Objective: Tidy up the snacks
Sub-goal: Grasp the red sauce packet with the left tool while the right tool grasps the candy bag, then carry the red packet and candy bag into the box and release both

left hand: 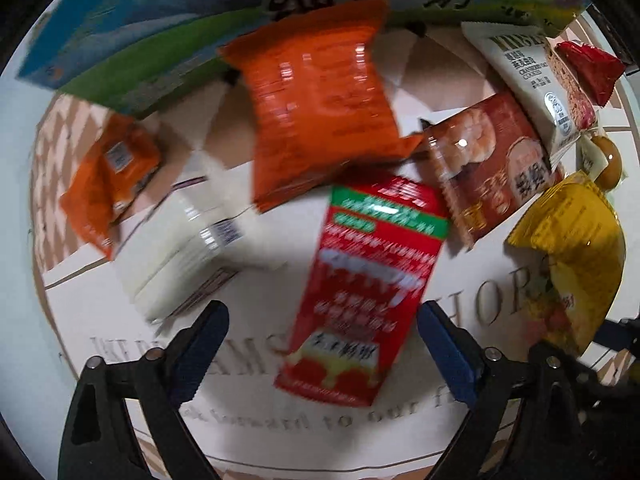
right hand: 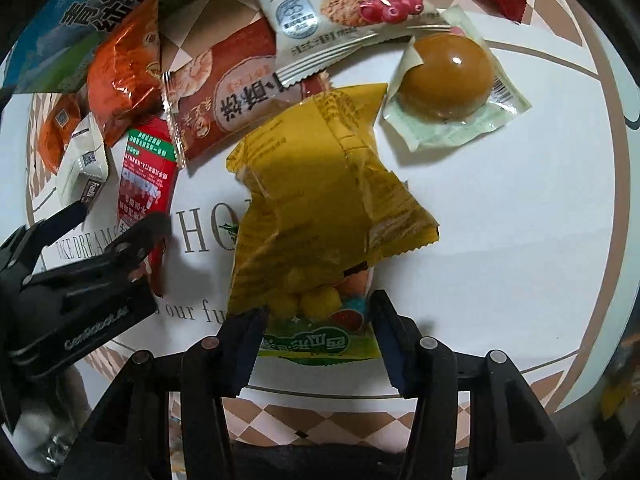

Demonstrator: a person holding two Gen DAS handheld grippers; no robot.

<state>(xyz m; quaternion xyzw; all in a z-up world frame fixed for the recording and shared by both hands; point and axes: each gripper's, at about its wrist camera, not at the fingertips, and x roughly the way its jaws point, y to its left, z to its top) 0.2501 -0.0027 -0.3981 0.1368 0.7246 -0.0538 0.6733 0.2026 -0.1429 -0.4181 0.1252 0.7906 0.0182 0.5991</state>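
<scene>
My left gripper (left hand: 322, 344) is open, its jaws on either side of the near end of a red snack packet (left hand: 368, 292) that lies on the table; it also shows in the right wrist view (right hand: 146, 176). My right gripper (right hand: 316, 340) is open around the near end of a yellow snack bag (right hand: 320, 216), which the left wrist view shows at its right edge (left hand: 576, 256). The left gripper body (right hand: 80, 280) appears at the left of the right wrist view.
Around lie an orange packet (left hand: 316, 96), a small orange pack (left hand: 108, 176), a white pack (left hand: 180, 240), a brown shrimp-cracker packet (right hand: 224, 100), a white cranberry cookie pack (right hand: 336, 8), a sealed brown egg (right hand: 448, 76), a red packet (left hand: 588, 68) and a milk carton box (left hand: 132, 28). The round printed tabletop (right hand: 520, 240) ends near me.
</scene>
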